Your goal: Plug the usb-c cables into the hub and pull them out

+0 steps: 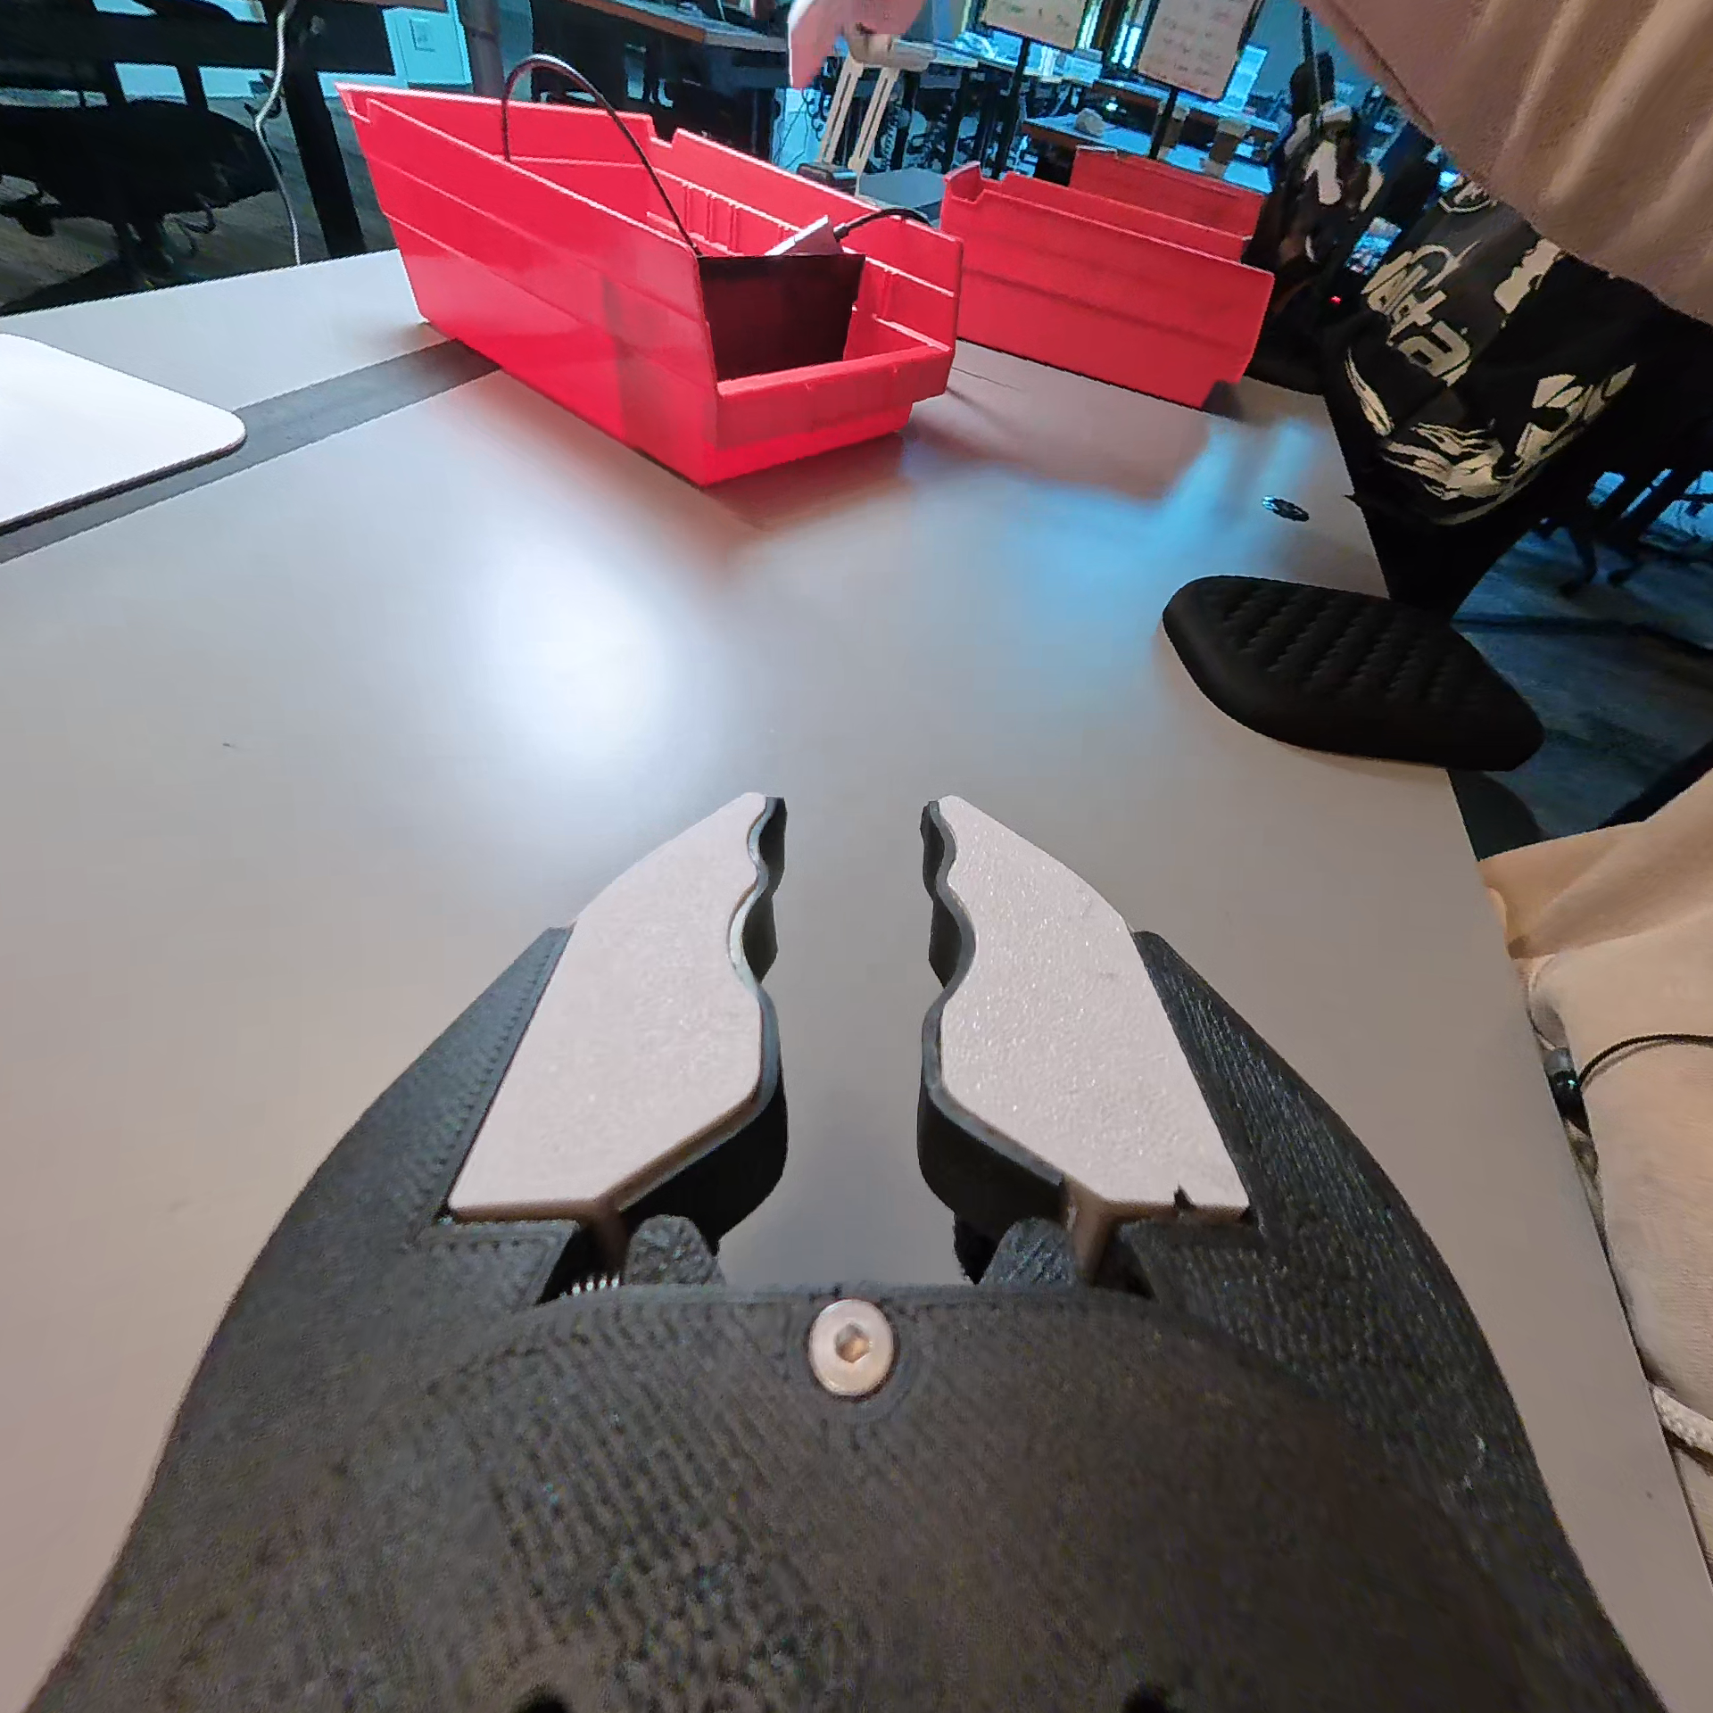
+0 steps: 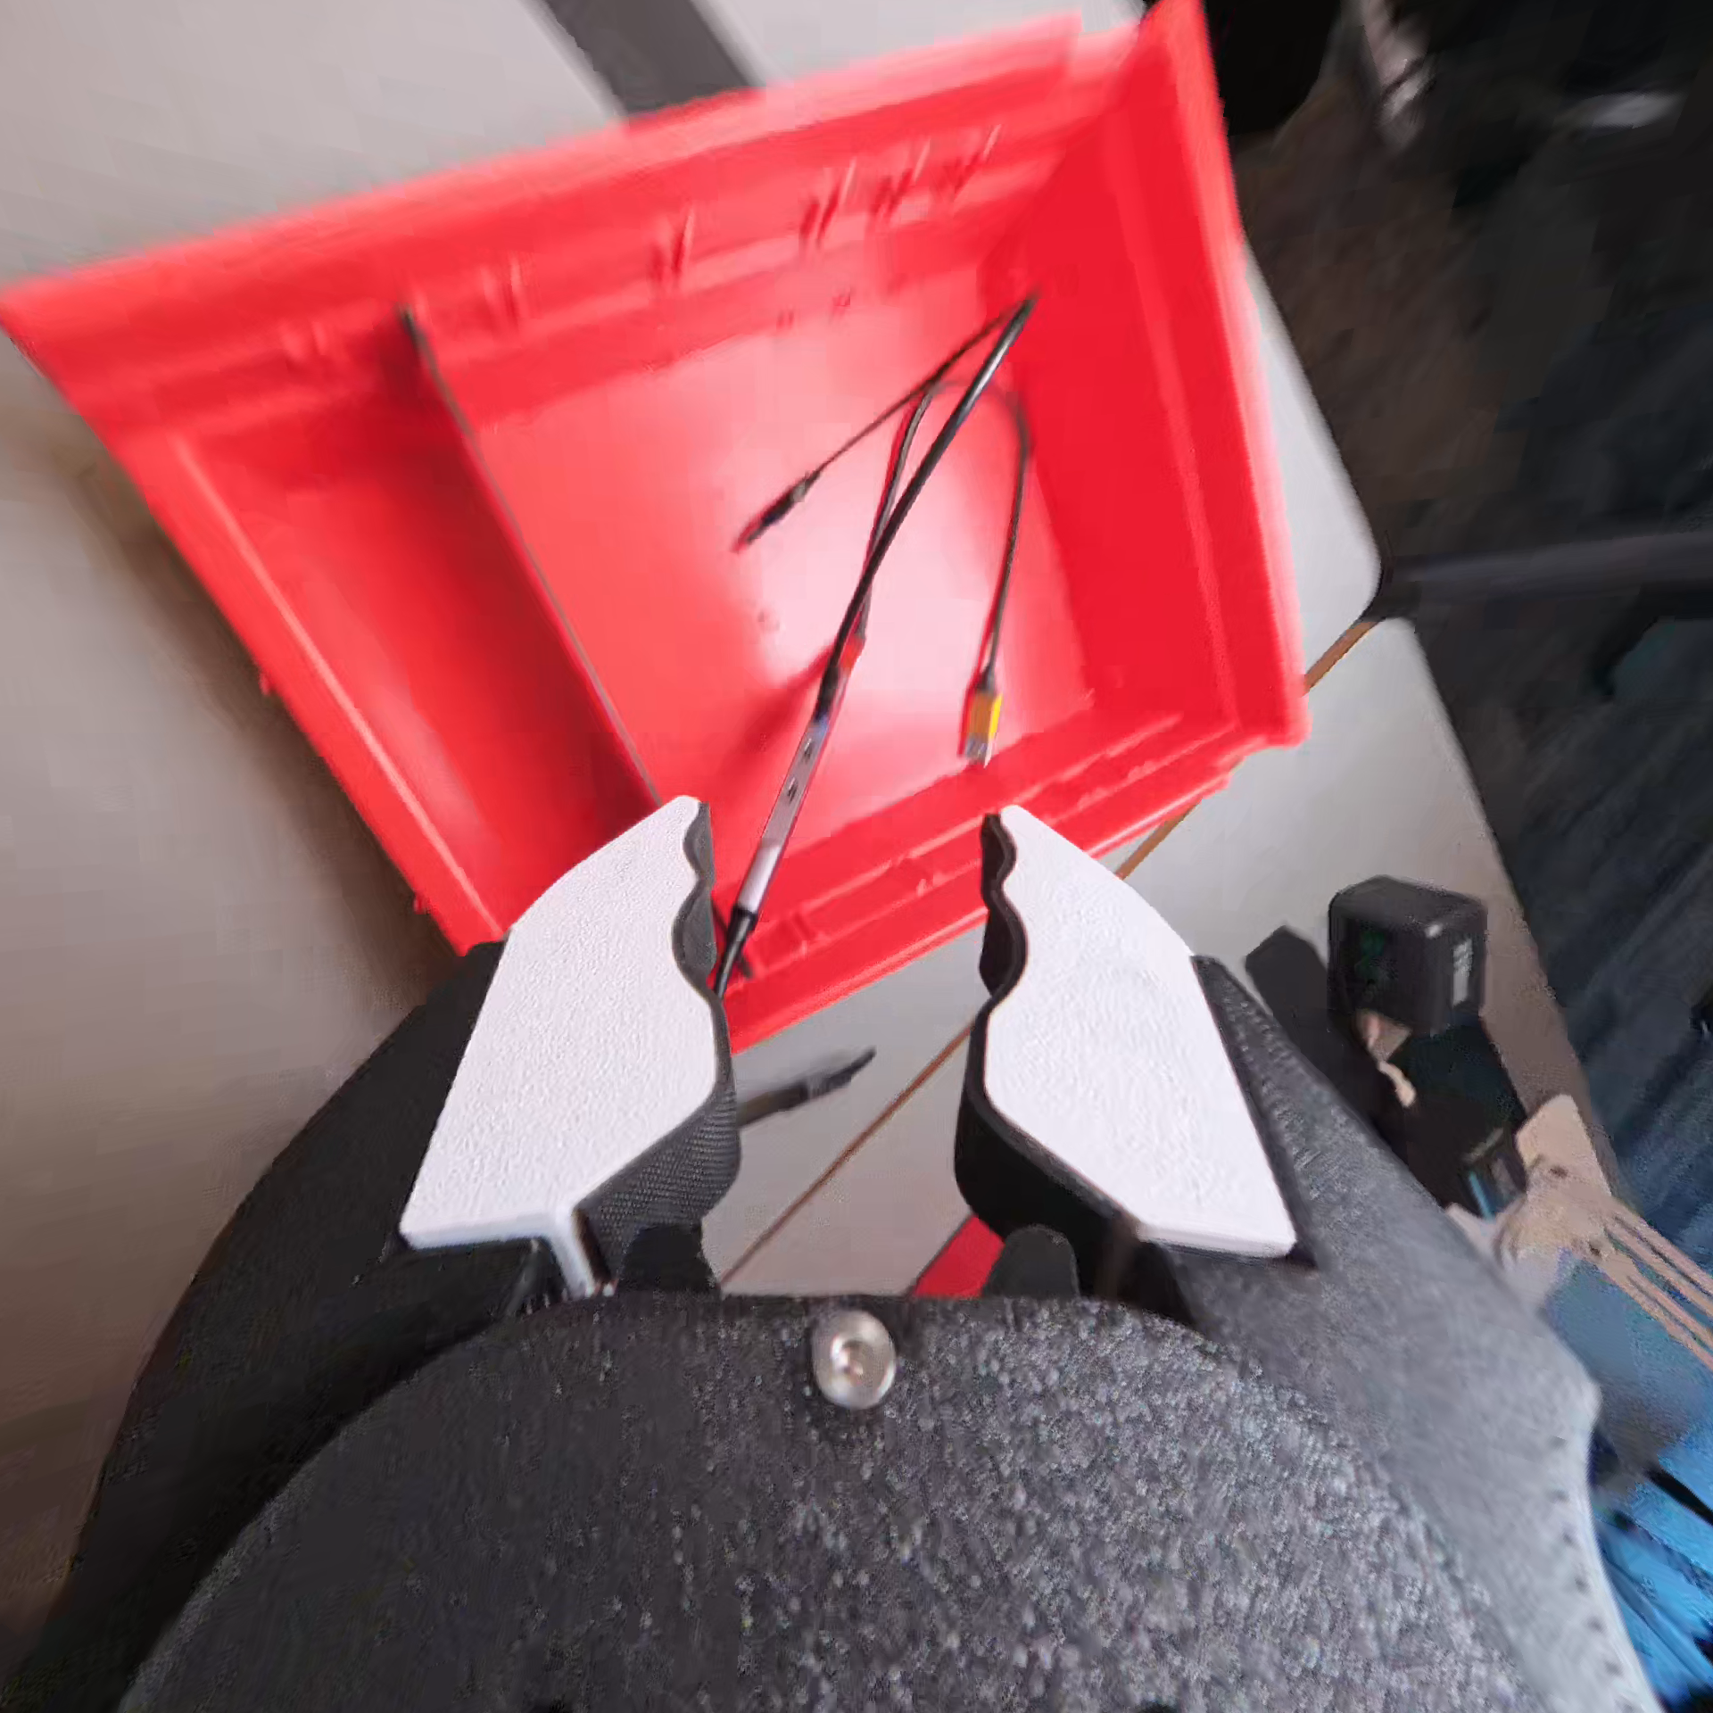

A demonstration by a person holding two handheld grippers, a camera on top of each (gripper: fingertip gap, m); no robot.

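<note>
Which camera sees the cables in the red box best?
The right wrist view: it looks down into the red box, showing the black cables and their plug ends. The left wrist view sees the box from the side, with only loops of cable above its rim.

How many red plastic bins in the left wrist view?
2. Near red plastic bin sits mid-table with black cables inside; second red plastic bin lies behind it to the right. Others may be out of frame.

Bright, glary table (image 1: 575, 649) — right view blurred.
</note>
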